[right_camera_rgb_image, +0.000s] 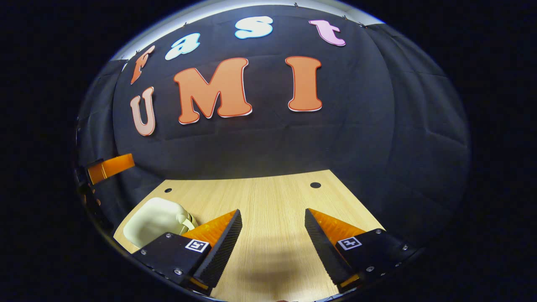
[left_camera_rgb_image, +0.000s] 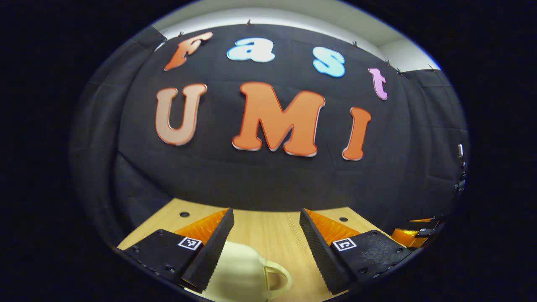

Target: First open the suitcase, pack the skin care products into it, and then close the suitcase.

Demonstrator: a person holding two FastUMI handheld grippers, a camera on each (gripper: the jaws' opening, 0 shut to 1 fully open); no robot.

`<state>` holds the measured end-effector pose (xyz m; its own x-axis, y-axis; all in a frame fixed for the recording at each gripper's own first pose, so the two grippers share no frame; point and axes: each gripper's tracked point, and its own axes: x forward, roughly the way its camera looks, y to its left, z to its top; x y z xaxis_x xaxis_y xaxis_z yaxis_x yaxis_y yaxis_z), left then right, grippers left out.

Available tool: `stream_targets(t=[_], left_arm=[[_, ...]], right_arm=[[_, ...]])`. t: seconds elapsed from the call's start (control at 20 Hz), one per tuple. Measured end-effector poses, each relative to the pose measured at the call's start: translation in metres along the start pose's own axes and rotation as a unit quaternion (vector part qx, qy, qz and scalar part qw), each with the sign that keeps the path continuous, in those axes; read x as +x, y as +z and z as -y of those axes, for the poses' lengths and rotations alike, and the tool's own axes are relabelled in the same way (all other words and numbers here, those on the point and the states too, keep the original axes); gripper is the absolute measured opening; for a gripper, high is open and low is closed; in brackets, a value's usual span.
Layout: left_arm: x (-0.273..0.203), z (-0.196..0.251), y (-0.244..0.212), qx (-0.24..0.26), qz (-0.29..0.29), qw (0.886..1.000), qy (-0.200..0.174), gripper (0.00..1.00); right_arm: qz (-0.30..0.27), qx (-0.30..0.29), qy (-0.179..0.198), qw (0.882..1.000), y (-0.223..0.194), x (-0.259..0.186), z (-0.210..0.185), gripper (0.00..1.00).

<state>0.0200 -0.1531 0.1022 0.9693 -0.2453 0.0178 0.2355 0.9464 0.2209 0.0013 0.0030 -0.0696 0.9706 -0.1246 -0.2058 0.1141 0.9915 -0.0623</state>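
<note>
So, both tongs (left_camera_rgb_image: 266,247) (right_camera_rgb_image: 272,247) open, cream suitcase (left_camera_rgb_image: 241,272) closed on table (right_camera_rgb_image: 268,197), no legible labels.

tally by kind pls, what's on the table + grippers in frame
Cream suitcase: 1
Wooden table: 1
Grippers: 2, left gripper and right gripper, both open
Total: 4

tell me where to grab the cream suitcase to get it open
Likely its looped handle, which sticks out from the closed suitcase on the side nearer the right gripper. The left gripper hovers open just above it; lower it and close the jaws across the loop.
</note>
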Motion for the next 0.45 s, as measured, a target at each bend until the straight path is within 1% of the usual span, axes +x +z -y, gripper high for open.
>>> stream_targets(t=[0.05, 0.1, 0.15, 0.25, 0.45], left_arm=[[0.001, -0.001, -0.003, 0.008, 0.02, 1.0, 0.016, 0.97], [0.001, -0.006, 0.0, 0.013, 0.029, 0.999, 0.032, 0.97], [-0.004, -0.008, 0.007, 0.014, 0.028, 0.999, 0.041, 0.97], [-0.007, -0.012, 0.006, 0.004, 0.021, 0.998, 0.056, 0.97], [-0.002, -0.015, 0.013, -0.021, 0.031, 0.995, 0.089, 0.97]], right_arm=[[0.005, 0.002, -0.002, 1.0, 0.001, -0.001, -0.003, 0.96], [0.011, 0.006, -0.001, 1.0, 0.004, -0.003, -0.006, 0.96], [0.017, 0.011, 0.003, 1.0, 0.007, -0.005, -0.01, 0.96], [0.029, 0.018, 0.011, 0.999, 0.011, -0.006, -0.016, 0.96], [0.043, 0.0, 0.015, 0.999, 0.017, -0.002, -0.016, 0.95]])
